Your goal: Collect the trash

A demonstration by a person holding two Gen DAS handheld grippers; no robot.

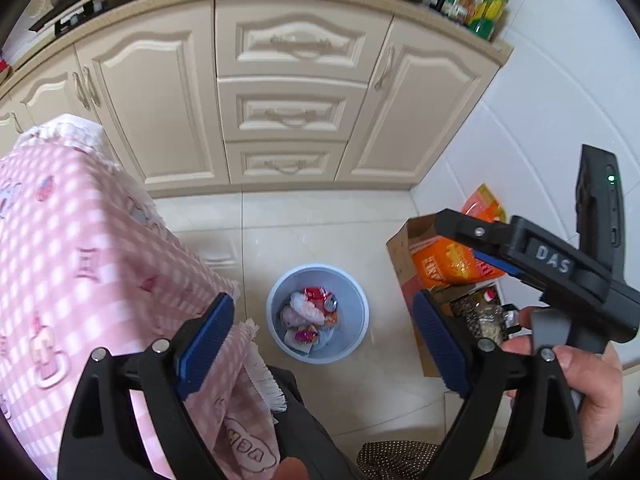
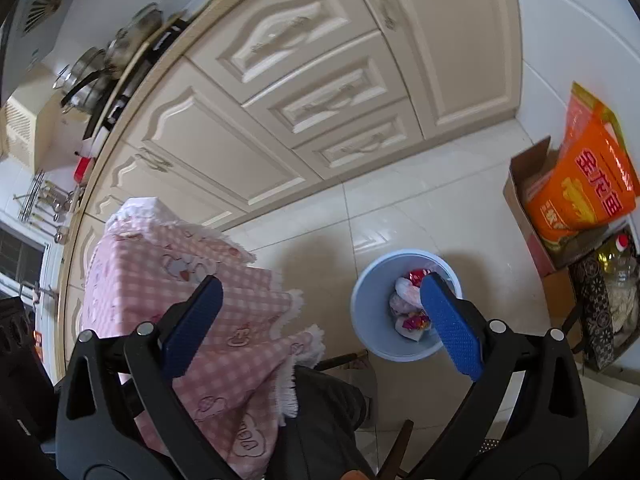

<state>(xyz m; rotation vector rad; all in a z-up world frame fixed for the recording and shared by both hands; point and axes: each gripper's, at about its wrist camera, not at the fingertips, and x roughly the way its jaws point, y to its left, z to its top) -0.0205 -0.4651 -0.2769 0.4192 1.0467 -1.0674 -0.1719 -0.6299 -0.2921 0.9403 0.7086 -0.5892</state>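
A light blue trash bin [image 1: 352,308] stands on the tiled floor, with several wrappers and crumpled pieces [image 1: 310,314] inside. It also shows in the right wrist view [image 2: 368,312], its trash [image 2: 406,304] partly hidden by a finger. My left gripper [image 1: 324,340] is open and empty, held high above the bin. My right gripper [image 2: 320,324] is open and empty, also above the floor near the bin; its body [image 1: 552,260] shows at the right of the left wrist view.
A table with a pink checked cloth [image 1: 72,256] stands left of the bin. A cardboard box [image 2: 528,204] with an orange bag [image 2: 588,188] stands to the right by the white wall. Cream cabinets [image 1: 288,92] run along the back.
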